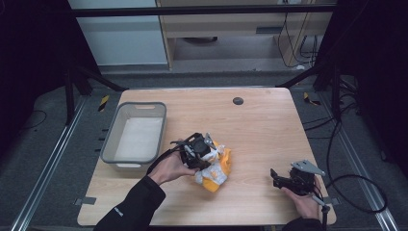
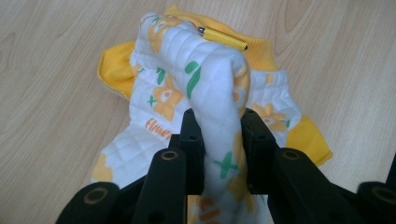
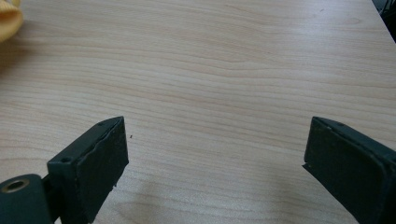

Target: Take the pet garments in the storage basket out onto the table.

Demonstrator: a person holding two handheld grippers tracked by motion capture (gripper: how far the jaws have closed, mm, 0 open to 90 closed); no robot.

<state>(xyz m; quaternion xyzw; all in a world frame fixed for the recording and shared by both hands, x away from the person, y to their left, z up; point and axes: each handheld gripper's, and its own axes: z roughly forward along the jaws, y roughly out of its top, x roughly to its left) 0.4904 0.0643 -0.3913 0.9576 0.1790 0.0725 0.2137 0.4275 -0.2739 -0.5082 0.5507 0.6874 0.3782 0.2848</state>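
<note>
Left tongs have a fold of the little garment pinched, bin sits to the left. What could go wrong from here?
1. The left tongs pinch only one raised fold of the garment; most of it lies on the table, so it may slip free when lifted.
2. Hanging cloth could catch the rim of the grey bin and drape over it.
3. The right tongs sit open, well apart, unable to help quickly.

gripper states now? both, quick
Left gripper: shut on a raised fold of the white-and-yellow garment.
Right gripper: open, holding nothing, over the bare table.
</note>
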